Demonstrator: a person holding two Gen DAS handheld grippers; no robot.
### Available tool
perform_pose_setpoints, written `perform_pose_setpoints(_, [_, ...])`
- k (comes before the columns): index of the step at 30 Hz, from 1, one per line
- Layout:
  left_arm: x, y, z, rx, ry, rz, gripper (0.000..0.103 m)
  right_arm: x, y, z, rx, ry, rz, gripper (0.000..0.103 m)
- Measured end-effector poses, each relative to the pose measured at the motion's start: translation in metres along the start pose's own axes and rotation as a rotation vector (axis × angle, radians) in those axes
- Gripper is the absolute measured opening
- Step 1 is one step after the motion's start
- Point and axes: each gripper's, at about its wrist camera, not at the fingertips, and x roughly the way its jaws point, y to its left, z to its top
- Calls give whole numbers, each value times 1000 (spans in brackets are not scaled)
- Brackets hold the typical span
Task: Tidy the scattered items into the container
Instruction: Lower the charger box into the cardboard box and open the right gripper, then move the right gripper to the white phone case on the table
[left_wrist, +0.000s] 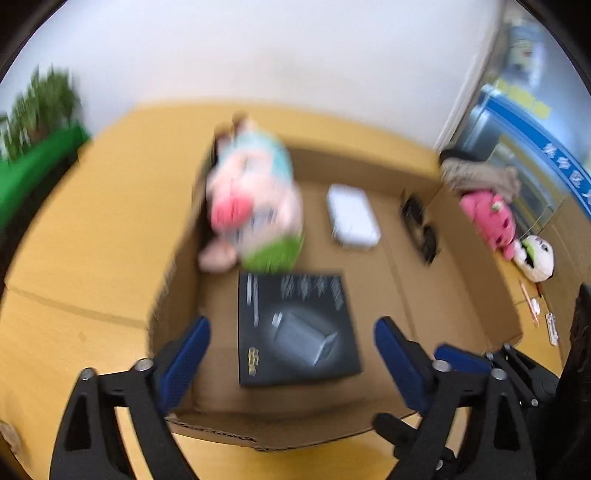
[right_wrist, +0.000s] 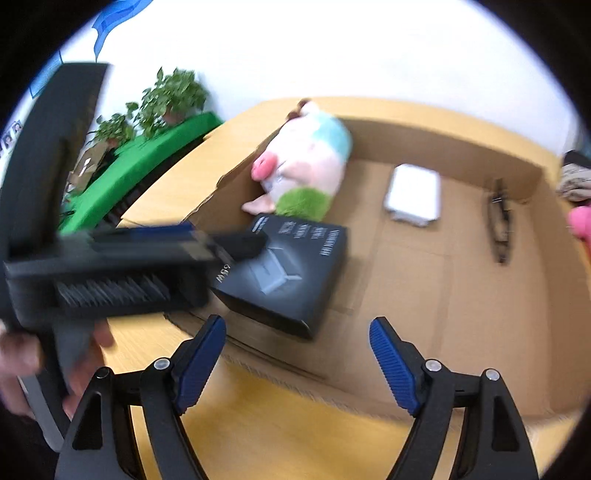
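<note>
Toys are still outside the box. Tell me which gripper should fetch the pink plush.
Probably the right gripper: it is open and empty, and the pink plush lies beyond the cardboard box's right wall, on its side.

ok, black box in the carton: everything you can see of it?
The black box is flat, rectangular, apparently printed cardboard, with a grey product picture, small white text and a gold mark on top. It lies face up on the cardboard carton's floor, near the front wall. The plush pig sits right behind it, possibly touching. No gripper holds it.
</note>
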Motion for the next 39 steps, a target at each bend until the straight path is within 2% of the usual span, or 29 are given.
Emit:
perform_pose_setpoints(2, [-24, -15, 1, 61, -102, 39, 103, -14, 2, -5, -10, -32, -55, 81])
perform_pose_setpoints(4, [-43, -27, 1, 113, -161, 45, 103, -29, -6, -12, -12, -65, -94, 81])
perform_pose_setpoints(11, [-73, -60, -1, 181, -221, 29, 103, -77, -16, -19, 19, -160, -154, 81])
perform_pose_setpoints(17, [-97, -73, -14, 171, -251, 14, 103, -103, -14, -32, 11, -195, -173, 81])
perform_pose_setpoints(31, [-123, -89, -36, 145, -260, -22, 103, -143, -17, -55, 12, -254, -179, 81])
perform_pose_setpoints(35, [-114, -98, -40, 135, -229, -48, 103, -146, -30, -64, 28, -257, -180, 81])
perform_pose_setpoints(39, [-95, -107, -47, 127, -152, -76, 103, -142, -69, -84, 150, -223, -162, 81])
